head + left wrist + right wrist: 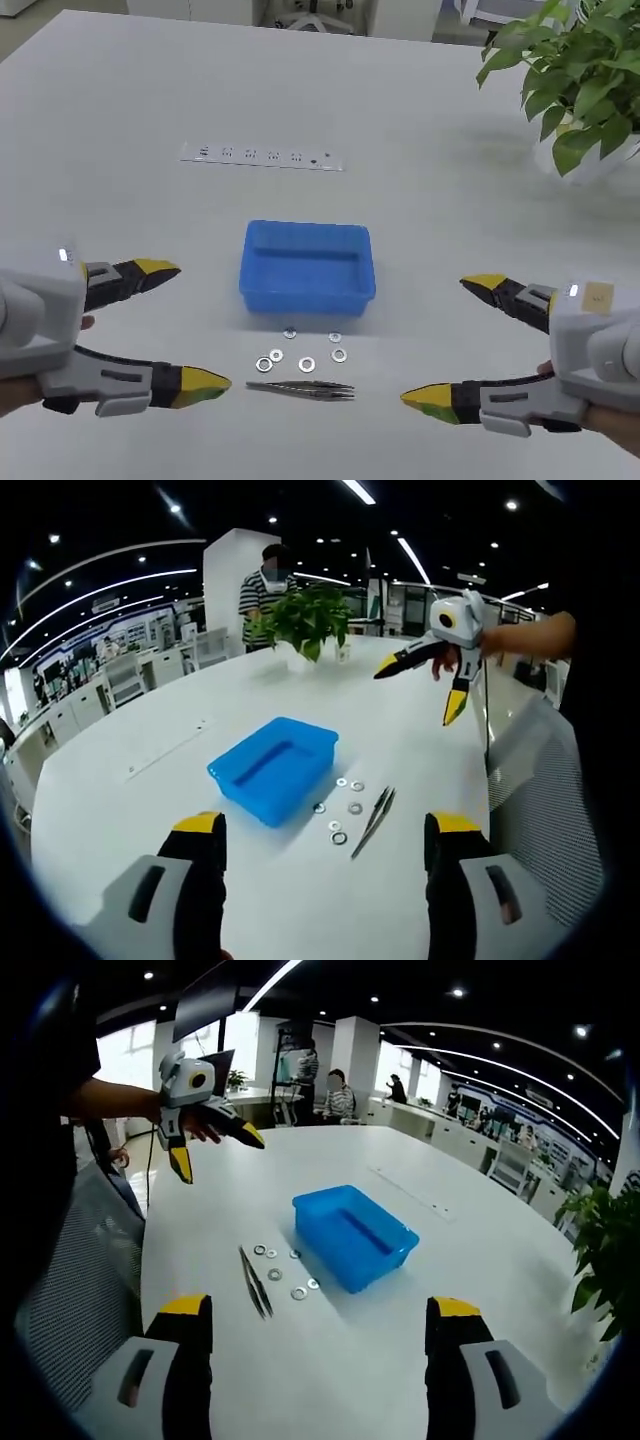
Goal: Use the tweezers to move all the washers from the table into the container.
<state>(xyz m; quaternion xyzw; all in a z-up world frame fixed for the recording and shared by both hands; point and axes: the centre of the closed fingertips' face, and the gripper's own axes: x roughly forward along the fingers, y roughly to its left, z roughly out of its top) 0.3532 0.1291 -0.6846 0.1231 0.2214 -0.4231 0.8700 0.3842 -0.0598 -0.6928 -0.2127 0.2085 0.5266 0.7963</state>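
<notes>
I hold my left gripper point(203, 325) left of the blue bin point(307, 262), my right gripper point(432, 340) right of it, both jaws spread wide, tips pointing inward.

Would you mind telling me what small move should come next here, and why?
Probably lower the right gripper to the tweezers and close on them. Both it and the left gripper are open and hold nothing; the tweezers lie flat on the table, untouched, just nearer than the washers, which sit in front of the blue container.
</notes>
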